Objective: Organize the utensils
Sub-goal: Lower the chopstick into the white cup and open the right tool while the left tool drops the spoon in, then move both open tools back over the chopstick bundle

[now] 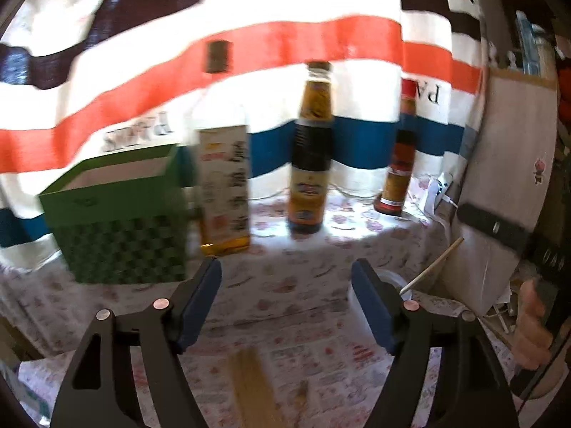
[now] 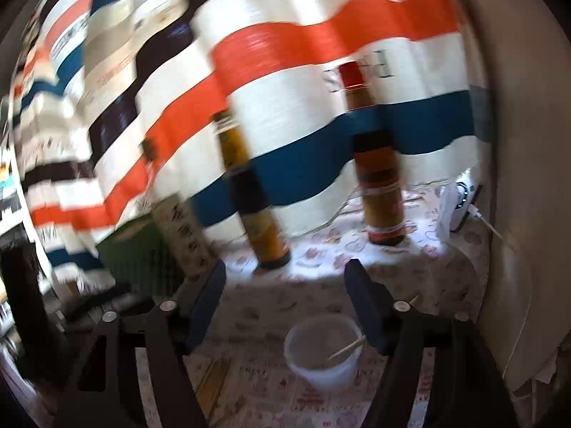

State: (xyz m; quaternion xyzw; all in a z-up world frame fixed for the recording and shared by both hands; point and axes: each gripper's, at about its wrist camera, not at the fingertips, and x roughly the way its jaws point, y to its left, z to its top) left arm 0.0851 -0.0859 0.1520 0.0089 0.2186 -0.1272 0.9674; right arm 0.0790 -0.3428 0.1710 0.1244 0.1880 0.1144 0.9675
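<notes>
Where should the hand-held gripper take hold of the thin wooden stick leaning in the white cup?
Probably on the stick's upper end, where it rests on the white cup's rim. Come from above, jaws across its length: the lower end sits deep inside the cup, so only the raised tip is free. The right hand-held gripper, open and empty, is nearest.

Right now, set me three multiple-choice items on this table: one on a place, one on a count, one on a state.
1. Where does the thin wooden stick rest?
A. in the white plastic cup
B. in the green patterned box
C. across a bottle

2. How many bottles stand upright?
A. one
B. three
C. five

3. How is the right gripper?
A. shut on the stick
B. shut, empty
C. open, empty

A: stick leans inside the cup. B: the three bottles line the curtain. C: the jaws stand apart, nothing between.
</notes>
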